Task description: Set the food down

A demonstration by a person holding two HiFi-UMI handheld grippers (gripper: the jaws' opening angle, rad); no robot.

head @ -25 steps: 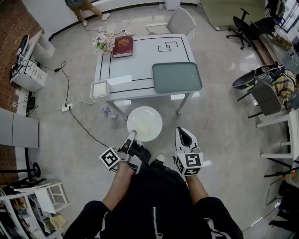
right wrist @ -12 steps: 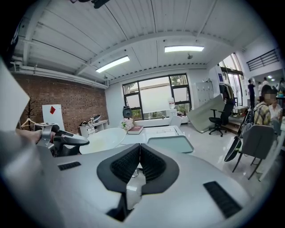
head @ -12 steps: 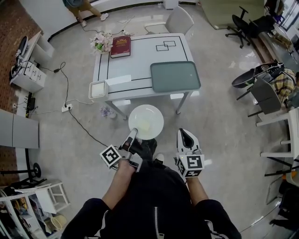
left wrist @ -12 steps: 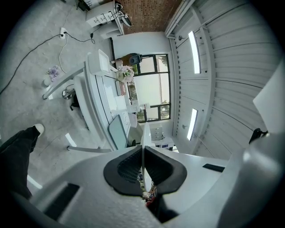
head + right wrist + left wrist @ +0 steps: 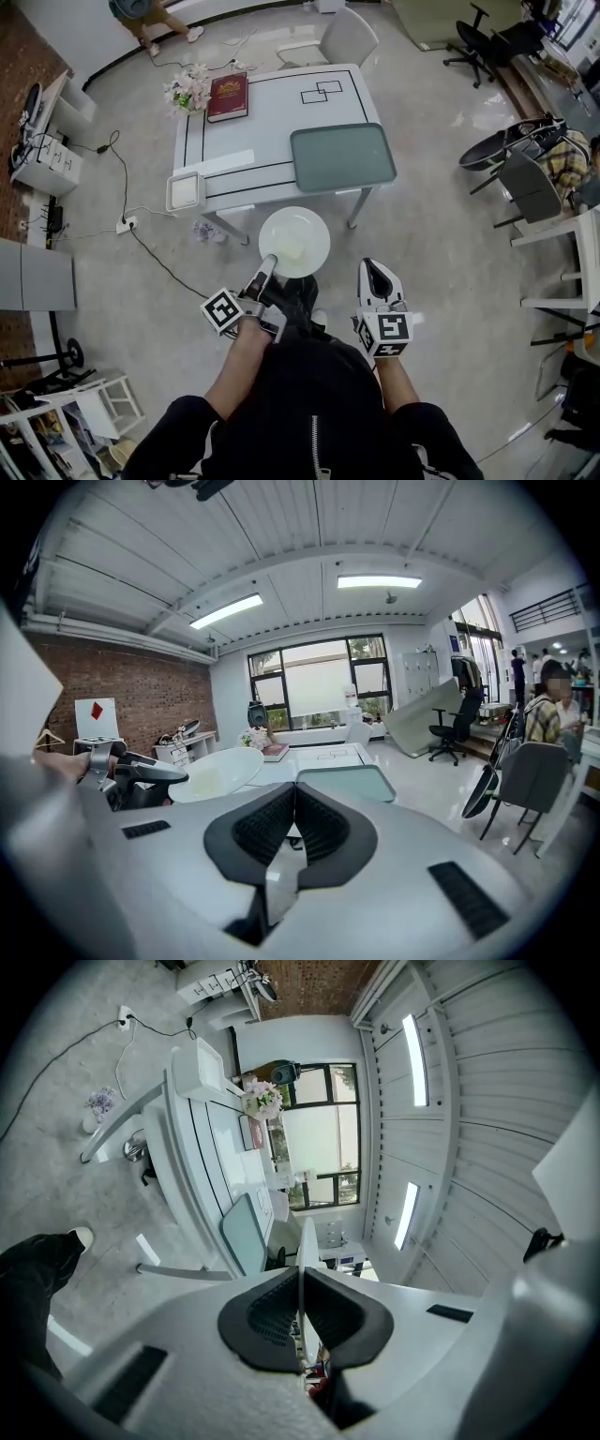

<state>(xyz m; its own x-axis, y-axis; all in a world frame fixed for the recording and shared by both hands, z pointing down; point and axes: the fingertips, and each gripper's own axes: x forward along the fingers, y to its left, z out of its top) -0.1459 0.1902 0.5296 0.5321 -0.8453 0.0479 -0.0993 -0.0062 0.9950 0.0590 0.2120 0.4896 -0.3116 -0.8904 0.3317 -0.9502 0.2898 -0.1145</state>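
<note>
A round white plate (image 5: 294, 242) carries a pale piece of food (image 5: 292, 251). It is held level above the floor, just short of the white table's (image 5: 272, 122) near edge. My left gripper (image 5: 266, 268) is shut on the plate's near rim. In the left gripper view the plate (image 5: 305, 1246) shows edge-on between the pads of that gripper (image 5: 300, 1321). My right gripper (image 5: 375, 275) hovers to the right of the plate, shut and holding nothing. In the right gripper view the plate (image 5: 217, 772) sits left of the gripper (image 5: 294, 822).
On the table lie a grey-green tray (image 5: 342, 157), a red book (image 5: 228, 97), flowers (image 5: 186, 91) and a small white square dish (image 5: 184, 190). A white chair (image 5: 347, 37) stands behind the table. Office chairs (image 5: 525, 178) crowd the right. A cable (image 5: 159, 258) crosses the floor at the left.
The table has drawn closer and shifted left in the head view. The plate, still in my left gripper, now sits nearer the table's front edge. Both grippers keep their pose.
</note>
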